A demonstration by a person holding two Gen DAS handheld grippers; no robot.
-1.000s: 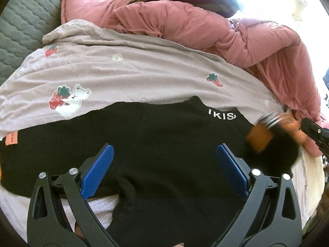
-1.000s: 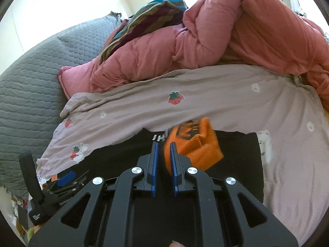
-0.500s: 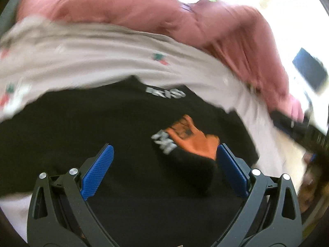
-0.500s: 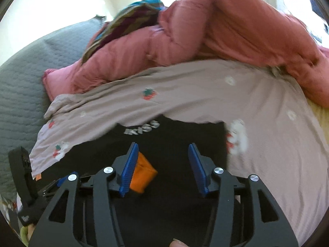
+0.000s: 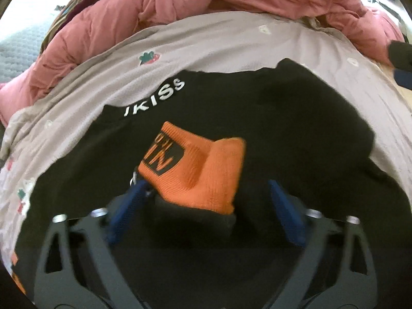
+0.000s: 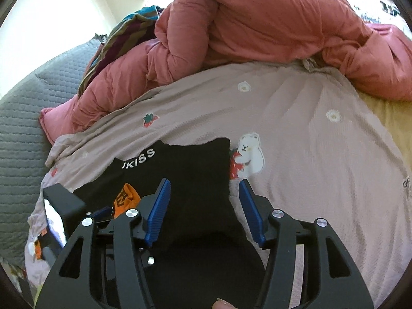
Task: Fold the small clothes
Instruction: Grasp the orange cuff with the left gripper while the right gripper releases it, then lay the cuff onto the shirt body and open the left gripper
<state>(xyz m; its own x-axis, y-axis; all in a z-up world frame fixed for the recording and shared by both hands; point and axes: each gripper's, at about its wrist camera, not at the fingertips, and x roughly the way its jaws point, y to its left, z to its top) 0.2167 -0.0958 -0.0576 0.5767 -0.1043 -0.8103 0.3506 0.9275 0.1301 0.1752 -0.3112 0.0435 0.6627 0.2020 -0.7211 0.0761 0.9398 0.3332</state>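
Note:
A black garment (image 5: 270, 128) with white "KISS" lettering lies flat on a mauve printed sheet (image 5: 231, 41). Its sleeve is folded across the body, and the orange cuff (image 5: 195, 170) rests on the black fabric. My left gripper (image 5: 206, 193) is open, with the cuff lying between its blue fingers. The left finger touches the cuff's edge. My right gripper (image 6: 204, 198) is open and empty over the garment's right edge (image 6: 200, 170). The orange cuff (image 6: 127, 198) and the left gripper show at its left.
A bunched pink duvet (image 6: 244, 31) lies along the far side of the sheet. A striped cloth (image 6: 121, 38) and a grey quilted cushion (image 6: 23, 113) sit at the back left. Yellow bedding (image 6: 391, 118) shows at the right.
My right gripper opened, let go of the orange cuff on the garment and drew back to the right. My left gripper swung right and closed in on the cuff.

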